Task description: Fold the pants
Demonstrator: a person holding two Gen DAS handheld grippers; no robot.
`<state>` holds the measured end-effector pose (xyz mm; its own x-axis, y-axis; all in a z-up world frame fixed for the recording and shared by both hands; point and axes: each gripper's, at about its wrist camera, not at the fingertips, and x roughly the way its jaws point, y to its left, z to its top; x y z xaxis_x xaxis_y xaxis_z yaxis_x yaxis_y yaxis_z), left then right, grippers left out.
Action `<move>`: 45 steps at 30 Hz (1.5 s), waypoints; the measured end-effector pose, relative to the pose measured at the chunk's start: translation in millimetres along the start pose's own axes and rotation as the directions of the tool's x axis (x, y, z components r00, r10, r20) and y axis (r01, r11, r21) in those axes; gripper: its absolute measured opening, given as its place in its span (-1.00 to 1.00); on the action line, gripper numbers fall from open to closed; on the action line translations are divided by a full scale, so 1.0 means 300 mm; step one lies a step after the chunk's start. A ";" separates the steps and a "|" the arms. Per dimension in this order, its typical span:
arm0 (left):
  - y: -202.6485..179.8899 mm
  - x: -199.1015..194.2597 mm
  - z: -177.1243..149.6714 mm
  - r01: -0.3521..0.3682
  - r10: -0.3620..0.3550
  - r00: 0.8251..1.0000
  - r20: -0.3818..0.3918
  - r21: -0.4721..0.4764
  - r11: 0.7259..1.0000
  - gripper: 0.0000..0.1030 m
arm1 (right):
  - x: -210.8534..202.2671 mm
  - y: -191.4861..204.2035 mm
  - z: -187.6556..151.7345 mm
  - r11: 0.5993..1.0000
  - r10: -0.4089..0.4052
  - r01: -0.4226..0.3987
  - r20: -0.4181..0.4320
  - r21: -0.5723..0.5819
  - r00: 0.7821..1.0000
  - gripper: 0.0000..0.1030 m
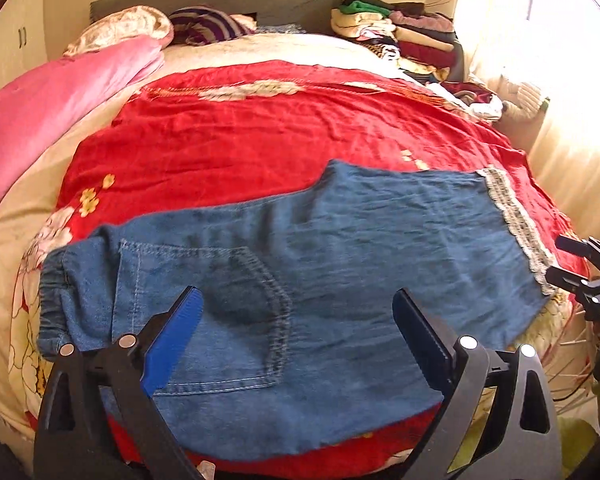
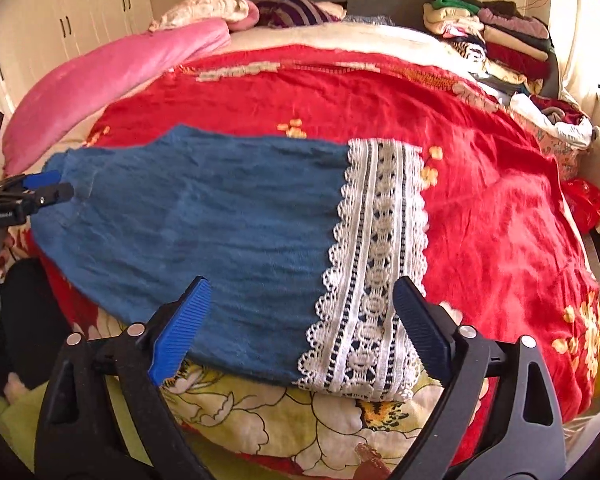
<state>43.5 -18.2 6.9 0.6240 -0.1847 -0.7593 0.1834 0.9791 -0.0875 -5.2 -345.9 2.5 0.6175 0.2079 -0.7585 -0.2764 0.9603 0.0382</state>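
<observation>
Surveying bed (image 1: pixel 260 136): pants (image 1: pixel 300 280) lay flat, folded lengthwise. I held left gripper (image 1: pixel 298 344) and right gripper (image 2: pixel 302 328) spread wide, empty. Denim judged soft, limp; grasp at waistband (image 1: pixel 54 292) and lace hem (image 2: pixel 380 260).

Only one piece of lettering is seen. In the right wrist view, at about nine o'clock, small white print is carried on the black plastic body of the left gripper (image 2: pixel 46 186) with its blue-padded fingers; it is too small and blurred to be read with certainty. No label, brand, number or sign can be read in the left wrist view.
</observation>
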 end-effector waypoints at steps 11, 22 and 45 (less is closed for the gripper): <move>-0.132 -0.043 0.073 0.052 -0.055 0.998 0.033 0.090 0.995 0.91 | -0.063 -0.034 0.021 0.998 -0.042 0.038 0.082 0.046 0.996 0.80; -0.290 0.003 0.168 0.112 -0.118 0.993 0.022 0.191 0.975 0.91 | -0.110 -0.106 -0.003 0.994 -0.063 0.054 0.104 0.093 0.993 0.81; -0.573 0.290 0.327 0.244 -0.224 0.970 -0.098 0.365 0.899 0.91 | 0.017 -0.185 -0.081 0.974 0.024 -0.028 0.016 0.226 1.000 0.81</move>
<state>140.8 -211.0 19.1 0.4894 -0.3898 -0.7801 0.5942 0.8038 -0.0289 -4.7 -402.6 -19.2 0.6226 0.2344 -0.7466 -0.1199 0.9714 0.2050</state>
